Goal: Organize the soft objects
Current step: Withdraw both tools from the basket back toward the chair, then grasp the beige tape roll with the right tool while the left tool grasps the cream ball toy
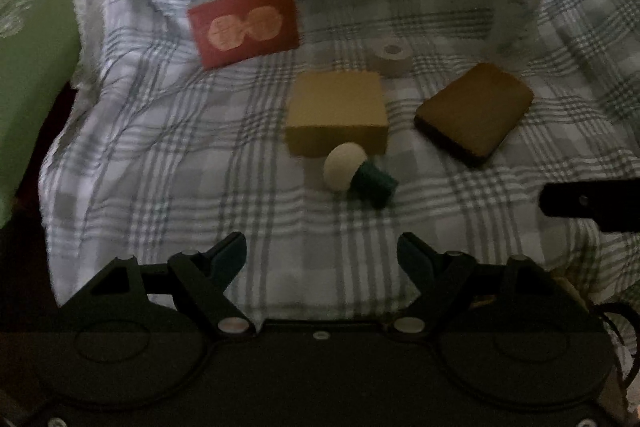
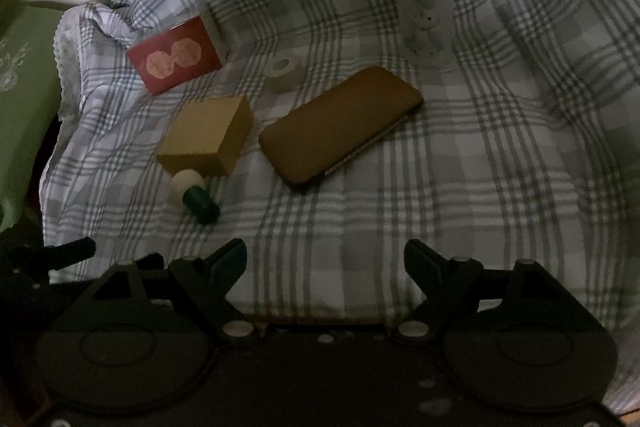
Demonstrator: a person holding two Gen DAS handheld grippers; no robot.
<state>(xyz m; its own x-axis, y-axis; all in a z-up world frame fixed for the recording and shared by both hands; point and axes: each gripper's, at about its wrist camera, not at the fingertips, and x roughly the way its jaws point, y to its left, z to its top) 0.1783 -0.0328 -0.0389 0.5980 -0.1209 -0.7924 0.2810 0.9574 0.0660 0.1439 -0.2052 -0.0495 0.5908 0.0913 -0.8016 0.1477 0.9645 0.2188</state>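
Dim light covers a checked cloth (image 1: pixel 168 163) in grey, green and white, spread with wrinkles over a soft surface; its lace-trimmed left edge bunches up beside a green cushion (image 1: pixel 28 67) with a pale printed pattern too faint to read. Much of the cloth's near half lies bare in both views, and the right side is bare too, so there is free room in front of and to the right of the things.

Furthest left lies a red card (image 1: pixel 245 25), flat, showing two pale rounded shapes joined together; no writing can be made out on it. Right of it and nearer sits a yellow sponge block (image 1: pixel 337 111), thick and square-edged. Touching its near side is a cream ball (image 1: pixel 344 166) joined to a dark green ribbed cap (image 1: pixel 374 185), lying on its side. Just behind the block stands a small beige tape roll (image 1: pixel 391 55), hole upward. Further right lies a flat brown sponge (image 1: pixel 474 111) with rounded corners and a dark underside, apart from the block. Behind it a pale sock-like thing (image 2: pixel 426 11) with a grey top and a small rabbit figure stands upright.

Over the near cloth, the left gripper (image 1: pixel 322 255) has its jaws spread wide with nothing between them. The right gripper (image 2: pixel 325 261) is likewise spread wide and empty.
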